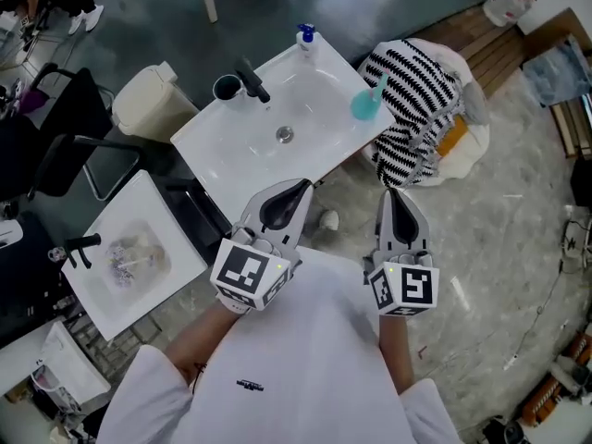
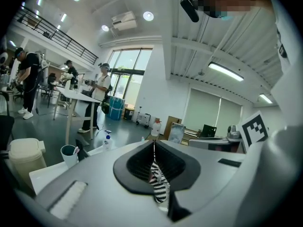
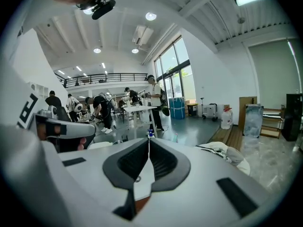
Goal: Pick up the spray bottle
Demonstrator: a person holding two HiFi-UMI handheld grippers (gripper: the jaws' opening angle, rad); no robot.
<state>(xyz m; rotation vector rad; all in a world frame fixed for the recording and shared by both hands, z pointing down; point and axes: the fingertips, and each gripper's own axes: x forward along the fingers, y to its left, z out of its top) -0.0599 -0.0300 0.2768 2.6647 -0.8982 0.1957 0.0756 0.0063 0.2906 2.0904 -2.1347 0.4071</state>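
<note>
A teal spray bottle (image 1: 367, 103) stands at the right edge of the white sink counter (image 1: 227, 146). At the counter's far corner is a small white bottle with a blue top (image 1: 305, 37), which also shows in the left gripper view (image 2: 108, 138). Both grippers hover side by side in front of the counter, well short of the bottles. My left gripper (image 1: 303, 185) (image 2: 154, 143) has its jaws together with nothing between them. My right gripper (image 1: 392, 192) (image 3: 149, 141) is likewise shut and holds nothing.
A black faucet (image 1: 252, 81) and a cup (image 1: 227, 88) sit at the basin's back. A striped cloth (image 1: 416, 100) fills a basket right of the counter. A beige bin (image 1: 153, 100), a black chair (image 1: 65, 141) and a second sink (image 1: 129, 252) stand left.
</note>
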